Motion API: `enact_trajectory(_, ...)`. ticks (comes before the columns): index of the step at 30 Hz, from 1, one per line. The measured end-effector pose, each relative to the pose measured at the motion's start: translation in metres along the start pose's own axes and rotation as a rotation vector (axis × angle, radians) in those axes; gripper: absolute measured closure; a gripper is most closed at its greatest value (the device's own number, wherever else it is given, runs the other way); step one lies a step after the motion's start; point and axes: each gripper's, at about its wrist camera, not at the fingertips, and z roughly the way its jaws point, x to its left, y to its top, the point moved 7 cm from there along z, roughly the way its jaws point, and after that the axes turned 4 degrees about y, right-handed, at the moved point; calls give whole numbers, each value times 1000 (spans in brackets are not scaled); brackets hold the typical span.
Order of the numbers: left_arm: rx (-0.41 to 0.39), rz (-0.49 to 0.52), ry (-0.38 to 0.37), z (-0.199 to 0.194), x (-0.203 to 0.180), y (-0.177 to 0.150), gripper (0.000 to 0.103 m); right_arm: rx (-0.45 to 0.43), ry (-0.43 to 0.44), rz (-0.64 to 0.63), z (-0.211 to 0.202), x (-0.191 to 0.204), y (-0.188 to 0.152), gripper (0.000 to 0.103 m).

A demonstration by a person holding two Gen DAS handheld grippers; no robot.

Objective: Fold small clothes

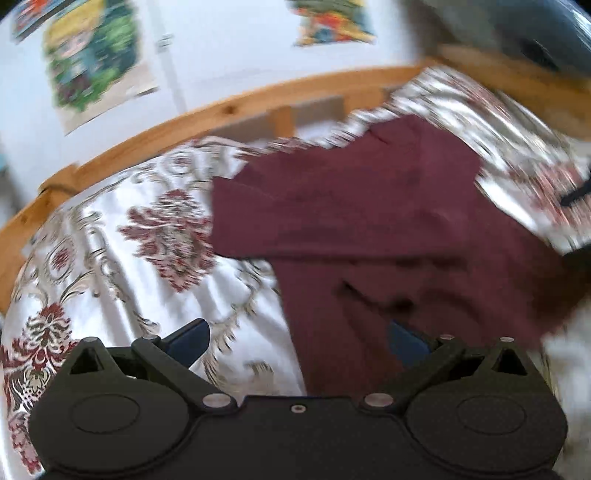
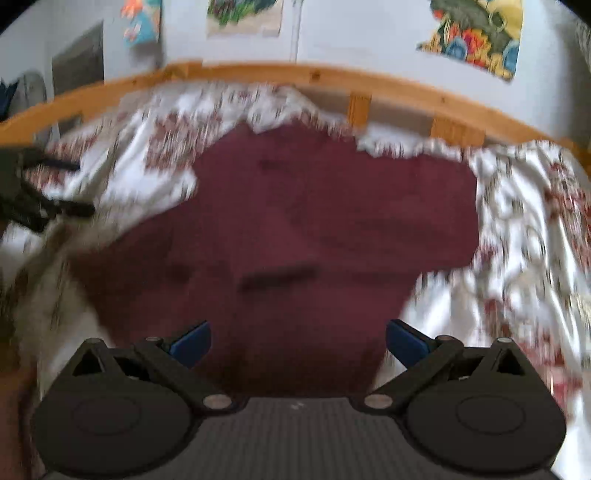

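A small maroon shirt lies spread on a white bedspread with a red floral pattern. My left gripper is open, its jaws wide apart over the shirt's near left edge, with nothing held. In the right wrist view the same shirt fills the middle. My right gripper is open above its near hem, empty. The left gripper's fingers show at the far left of that view. Both views are motion-blurred.
A wooden bed rail runs along the far side. Colourful posters hang on the white wall behind. A dark object sits at the upper right in the left wrist view.
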Motion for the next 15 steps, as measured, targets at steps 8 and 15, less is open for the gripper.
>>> enact_trajectory(8, 105, 283, -19, 4, -32, -45, 1, 126, -72, -129, -1, 33, -53, 0)
enact_trajectory(15, 178, 351, 56, 33, -30, -48, 1, 101, -112, -157, 16, 31, -50, 0)
